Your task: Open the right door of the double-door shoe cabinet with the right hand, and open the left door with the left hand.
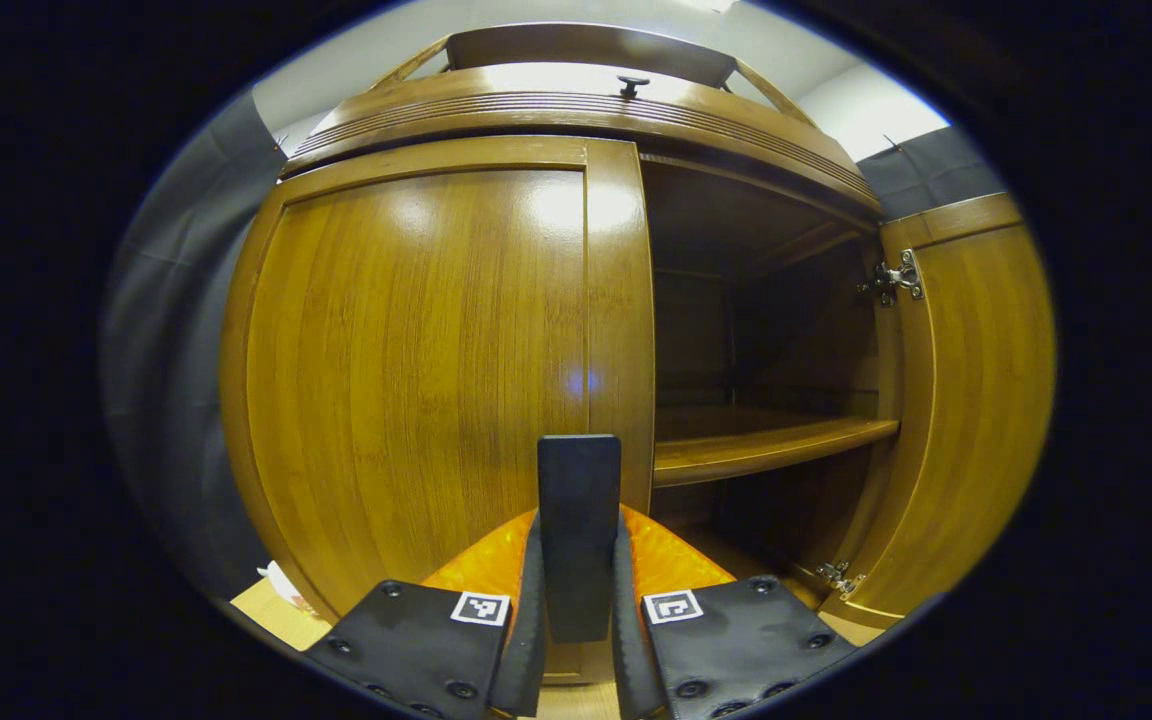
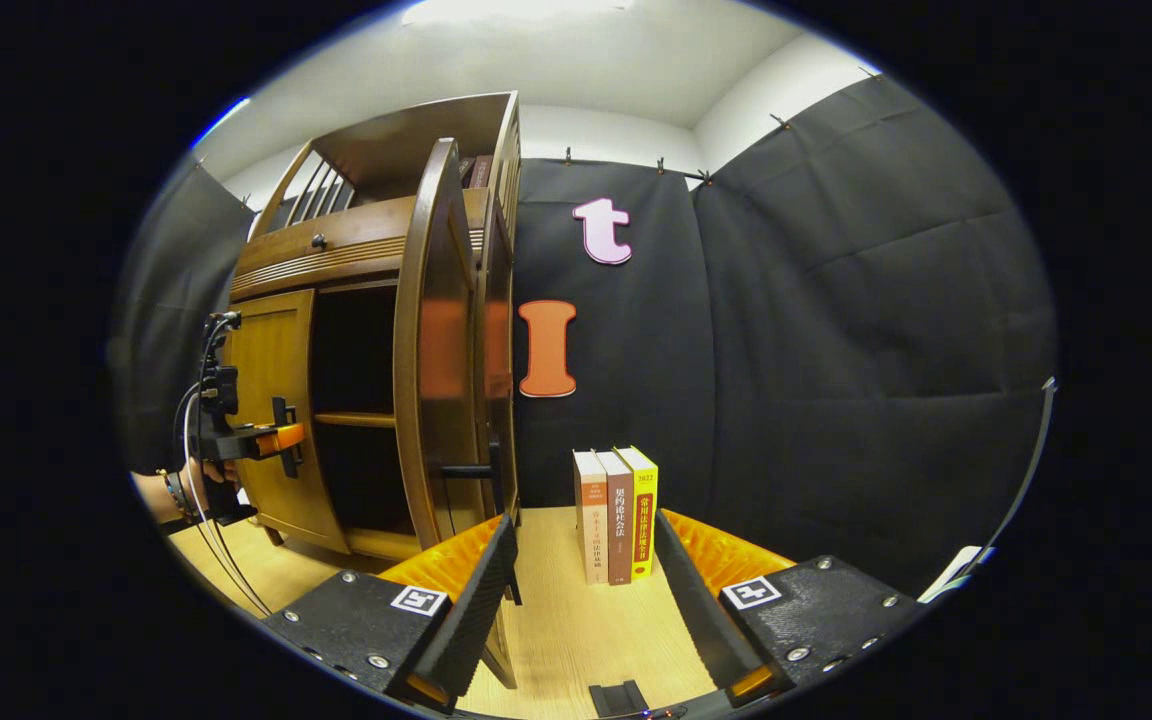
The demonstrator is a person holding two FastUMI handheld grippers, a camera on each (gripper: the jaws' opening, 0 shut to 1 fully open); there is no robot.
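Note:
The wooden shoe cabinet (image 1: 576,100) fills the left gripper view. Its left door (image 1: 416,360) looks closed, and a dark upright handle (image 1: 579,480) stands on its right edge. My left gripper (image 1: 579,535) is shut on that handle, one finger pressing each side. The right door (image 1: 976,400) stands swung wide open. In the right gripper view this right door (image 2: 436,350) shows edge-on, its handle (image 2: 471,470) just above my left finger. My right gripper (image 2: 586,600) is open and holds nothing. A hand holds the left gripper (image 2: 271,440) against the left door (image 2: 271,400).
Inside the open half a shelf (image 1: 766,445) crosses the dark interior. Three upright books (image 2: 616,515) stand on the light wooden floor (image 2: 576,640) against the black cloth wall, right of the cabinet. A small knob (image 1: 633,84) sits on the cabinet's top rail.

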